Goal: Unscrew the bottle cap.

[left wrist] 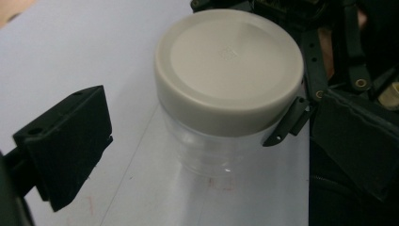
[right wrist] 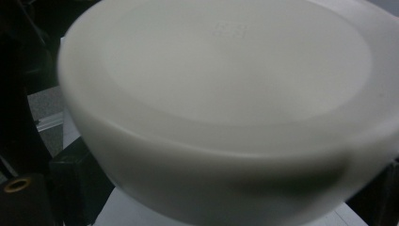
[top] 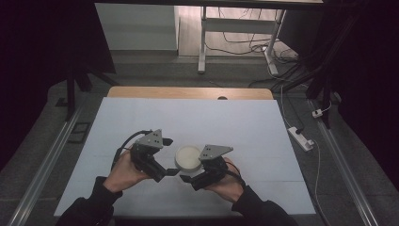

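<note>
Forearms in dark sleeves (top: pixel 89 207) are seen entering at the near edge of the high view, one hand-held gripper held in each hand. Tabletop (top: pixel 188 117) is covered by a white sheet, with a strip of bare wood visible along the far edge. Left hand-held gripper (top: pixel 162 172) is seen left of centre, near side; its jaws are spread wide and nothing is touched by them. In the left gripper view one black jaw pad (left wrist: pixel 66 141) is seen well apart from the jar, to its left, while the other jaw is at the right edge. Right hand-held gripper (top: pixel 190 179) is seen just right of it, tilted toward the jar. Its jaw state cannot be told: the right gripper view is blurred and mostly blocked by the lid. A thin black finger (left wrist: pixel 289 122) of the right hand-held gripper is seen touching the lid's rim on the right side in the left gripper view. Jar (left wrist: pixel 211 150) is clear plastic, stood upright on the sheet between the two hand-held grippers, near-centre. It is capped by a cream round lid (left wrist: pixel 229 66), seated flat.
</note>
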`<state>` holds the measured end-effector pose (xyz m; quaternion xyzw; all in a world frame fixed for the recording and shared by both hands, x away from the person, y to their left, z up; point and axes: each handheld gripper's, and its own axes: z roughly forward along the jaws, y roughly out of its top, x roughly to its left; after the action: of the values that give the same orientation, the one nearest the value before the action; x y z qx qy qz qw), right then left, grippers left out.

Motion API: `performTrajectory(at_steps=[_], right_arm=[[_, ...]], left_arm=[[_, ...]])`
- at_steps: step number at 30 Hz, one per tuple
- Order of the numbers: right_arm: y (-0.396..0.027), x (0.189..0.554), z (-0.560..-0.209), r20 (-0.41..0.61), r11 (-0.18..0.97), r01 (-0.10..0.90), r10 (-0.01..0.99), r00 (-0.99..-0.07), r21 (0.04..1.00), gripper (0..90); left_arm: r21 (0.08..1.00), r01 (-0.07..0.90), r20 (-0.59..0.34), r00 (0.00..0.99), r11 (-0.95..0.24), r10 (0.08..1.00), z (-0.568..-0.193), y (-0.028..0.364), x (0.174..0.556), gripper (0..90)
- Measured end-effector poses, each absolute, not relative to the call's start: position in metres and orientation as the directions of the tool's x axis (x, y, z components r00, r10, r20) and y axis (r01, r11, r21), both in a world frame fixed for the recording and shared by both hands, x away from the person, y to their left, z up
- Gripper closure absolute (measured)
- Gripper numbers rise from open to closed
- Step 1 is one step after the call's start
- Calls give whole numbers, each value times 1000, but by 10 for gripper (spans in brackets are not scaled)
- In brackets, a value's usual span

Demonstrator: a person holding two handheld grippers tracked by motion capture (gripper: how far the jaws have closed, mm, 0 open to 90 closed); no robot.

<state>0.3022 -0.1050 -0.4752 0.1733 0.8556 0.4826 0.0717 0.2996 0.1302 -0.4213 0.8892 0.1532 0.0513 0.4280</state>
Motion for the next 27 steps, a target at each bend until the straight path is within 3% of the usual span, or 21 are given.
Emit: performTrajectory(at_steps=[17, 22, 27], right_arm=[[-101, 296, -475, 53, 477, 187, 280, -958, 859, 64], [-99, 293, -474, 50, 482, 165, 243, -969, 860, 65], [-99, 293, -474, 46, 484, 161, 241, -970, 860, 65]], left_arm=[[794, 96, -75, 995, -600, 61, -428, 112, 315, 25], [802, 75, -87, 996, -593, 9, -431, 110, 318, 60], [811, 70, -75, 997, -581, 15, -431, 111, 317, 76]])
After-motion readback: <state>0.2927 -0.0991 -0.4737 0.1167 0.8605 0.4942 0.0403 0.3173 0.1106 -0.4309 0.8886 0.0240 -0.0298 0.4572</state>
